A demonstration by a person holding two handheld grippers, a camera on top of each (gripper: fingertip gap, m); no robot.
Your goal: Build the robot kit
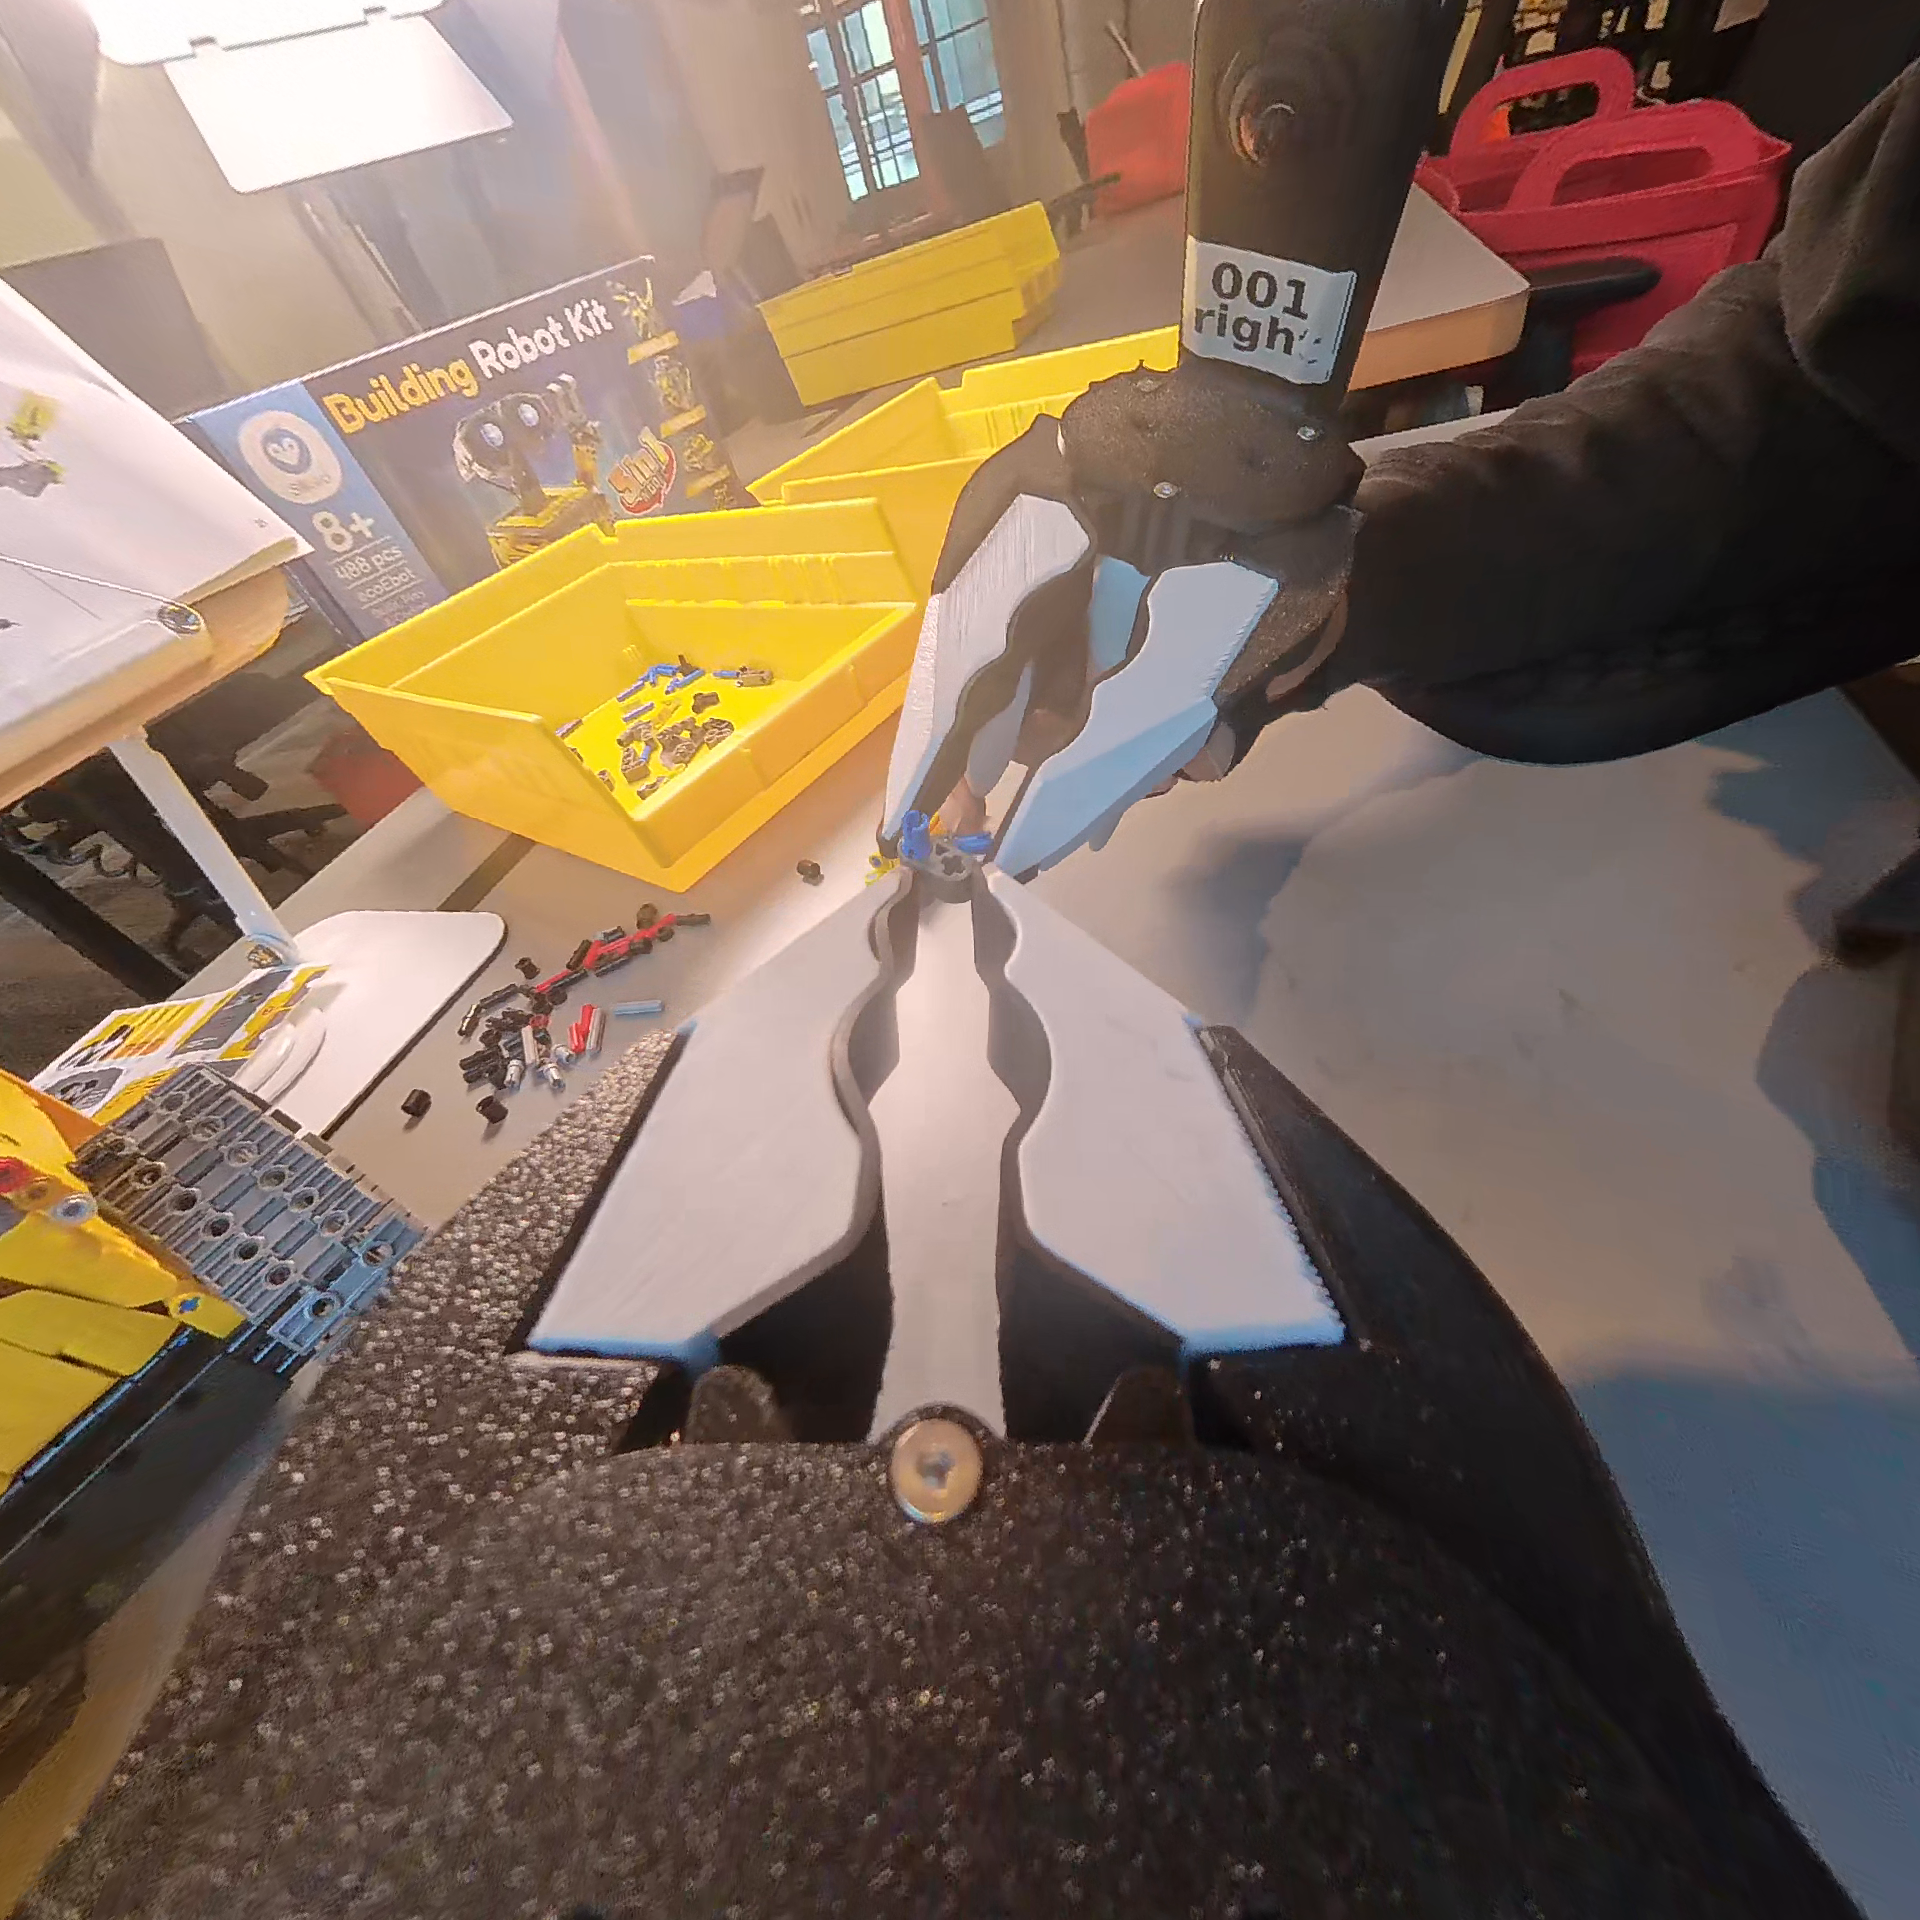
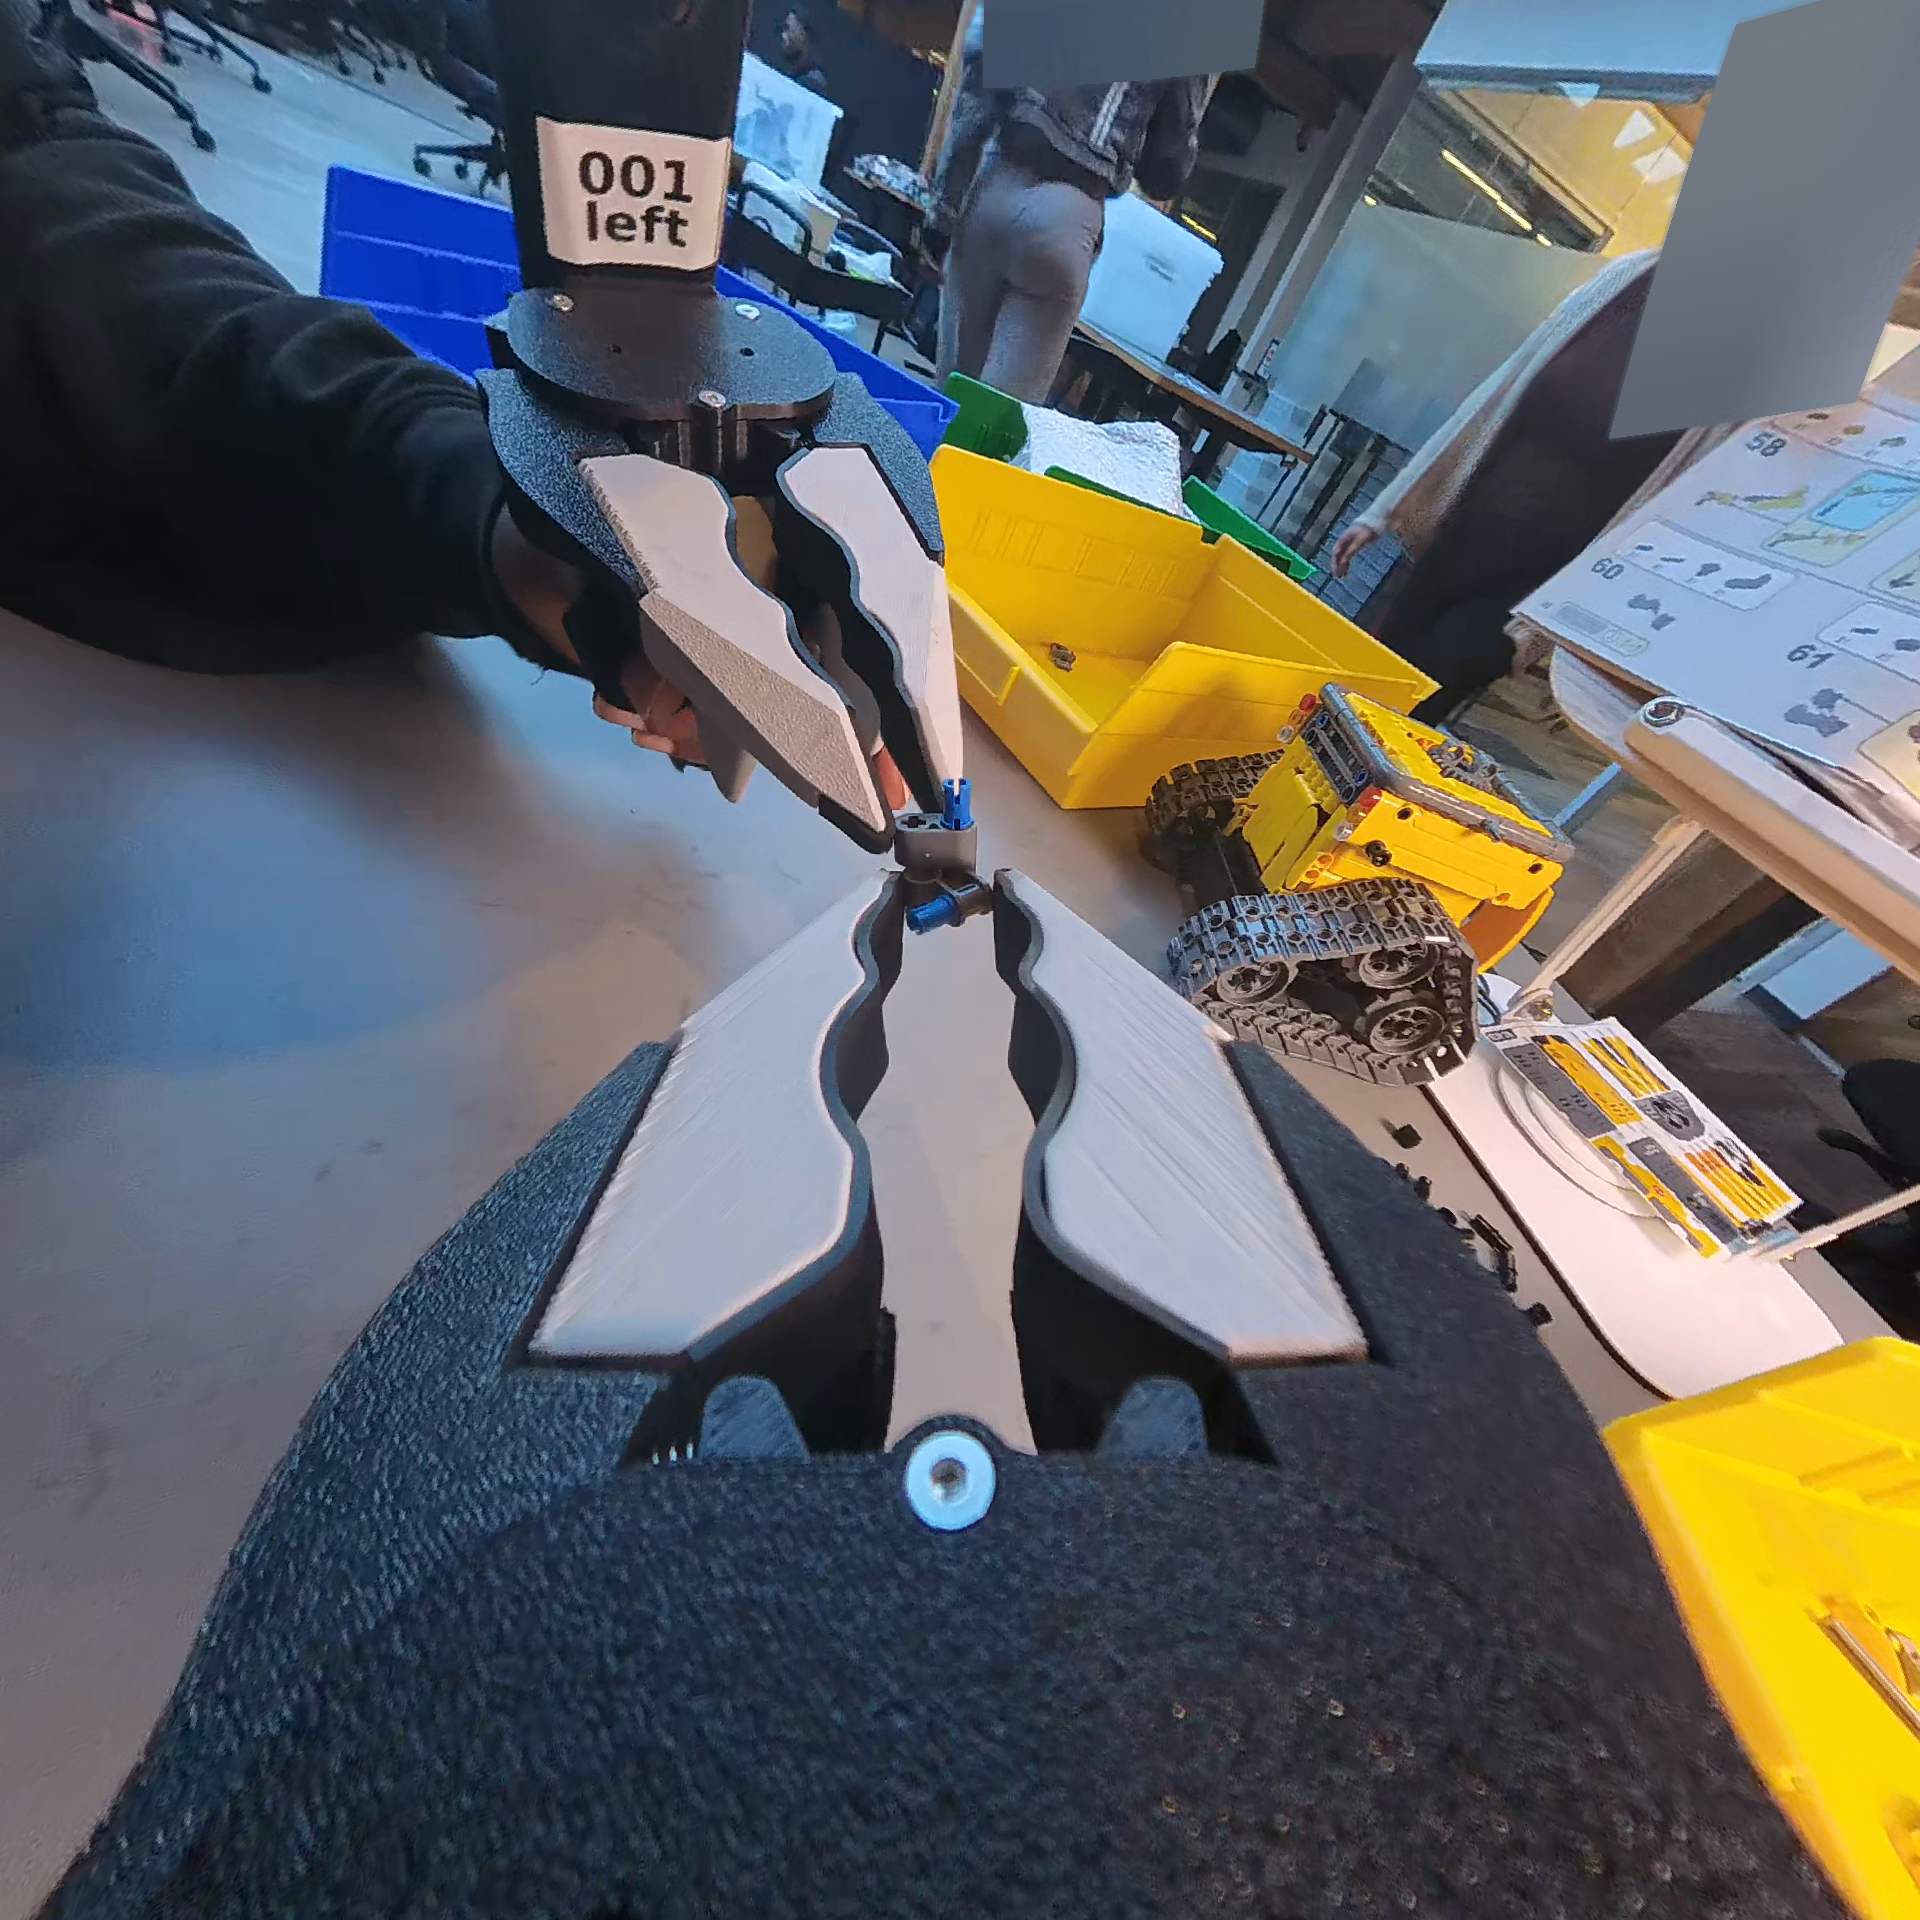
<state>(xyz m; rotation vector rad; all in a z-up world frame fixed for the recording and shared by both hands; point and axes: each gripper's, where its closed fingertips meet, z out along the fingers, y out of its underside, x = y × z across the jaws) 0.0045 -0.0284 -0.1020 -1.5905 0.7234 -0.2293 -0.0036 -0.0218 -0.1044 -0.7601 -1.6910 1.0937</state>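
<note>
My left gripper (image 1: 948, 878) is shut on a small grey connector (image 1: 951, 860) just above the grey table (image 1: 1455, 1039). In the right wrist view the left gripper (image 2: 923, 816) reaches down from above and holds that grey connector (image 2: 928, 831), with a blue pin (image 2: 957, 798) standing up out of it. My right gripper (image 2: 948, 885) has its jaws narrow, closed about a blue and black pin (image 2: 935, 910) just under the connector. In the left wrist view the right gripper (image 1: 954, 850) comes in from above, held by a black-sleeved hand, and its tips flank the same small cluster.
A yellow bin (image 1: 499, 717) with small parts and a kit box (image 1: 499, 436) stand behind. Loose pins (image 1: 551, 1029) lie on the table to the left. A yellow tracked model (image 2: 1371, 862), another yellow bin (image 2: 1143, 582), a sticker sheet (image 2: 1642, 1132) and an instruction booklet (image 2: 1766, 561) on a stand are nearby. Left and right tips are no more than a few centimetres apart.
</note>
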